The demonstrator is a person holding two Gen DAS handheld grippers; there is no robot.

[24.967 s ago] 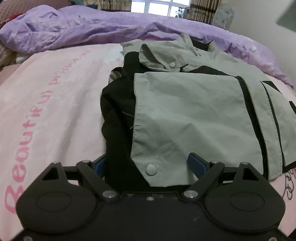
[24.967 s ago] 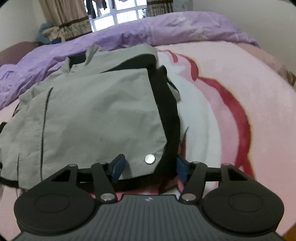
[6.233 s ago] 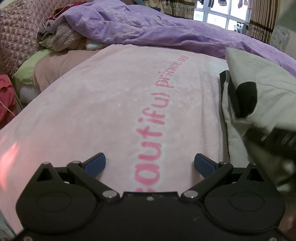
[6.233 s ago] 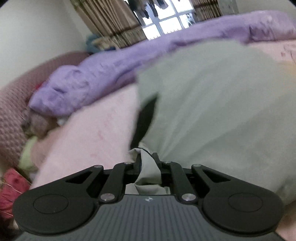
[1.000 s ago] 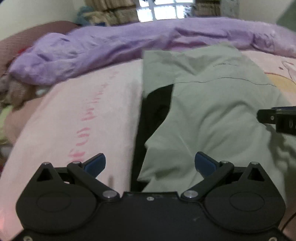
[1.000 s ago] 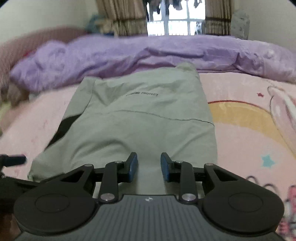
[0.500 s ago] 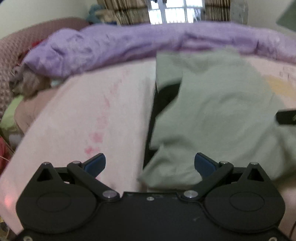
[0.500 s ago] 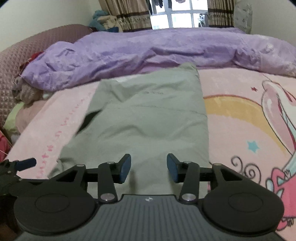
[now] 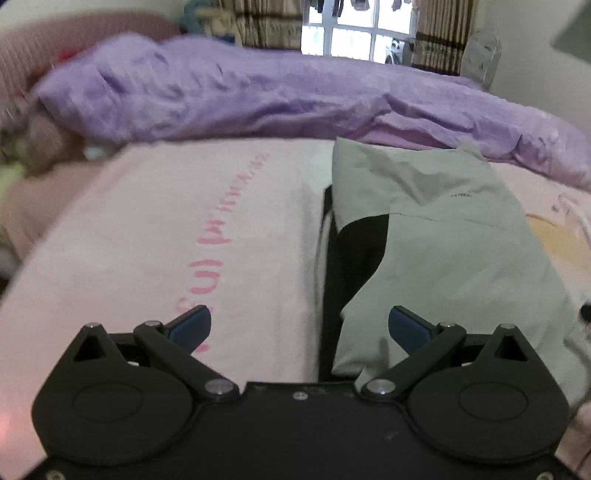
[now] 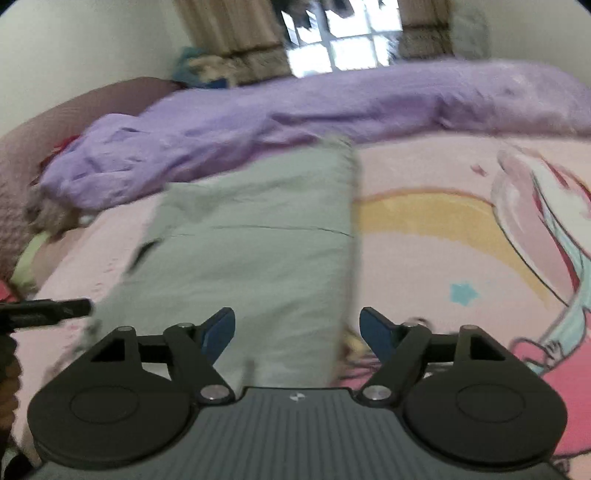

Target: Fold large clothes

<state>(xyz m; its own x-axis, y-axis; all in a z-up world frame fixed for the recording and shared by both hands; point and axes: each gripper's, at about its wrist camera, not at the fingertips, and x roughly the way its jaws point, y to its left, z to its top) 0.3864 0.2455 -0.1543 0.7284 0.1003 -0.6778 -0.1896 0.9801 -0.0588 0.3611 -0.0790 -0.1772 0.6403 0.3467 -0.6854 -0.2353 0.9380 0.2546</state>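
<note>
Jacket [image 9: 454, 251], grey-green with a black panel showing along its left edge, folded into a long strip and lying flat on the pink blanket [image 9: 155, 236], far end up near the purple duvet [image 9: 258, 92]. Going left to right in the left wrist view: pile of stuff at the blurry left edge, too smeared to make out; pink lettering running up the blanket; then the jacket on the right half. Left gripper [image 9: 299, 325] hanging above the blanket with jaws spread wide, nothing pinched, right blue pad just over the jacket's near left corner, left pad over bare blanket. Window [image 9: 354, 33] and curtains behind the duvet.

Right wrist view, pretty motion-blurred: tip of the other tool poking in at the far left edge, jacket [image 10: 258, 251] down the middle, cartoon print with a yellow arc and a teal star on the blanket to the right. Right gripper [image 10: 297, 330] opening up, pads clear of the cloth, jacket's near right edge sitting below the gap, not held.
</note>
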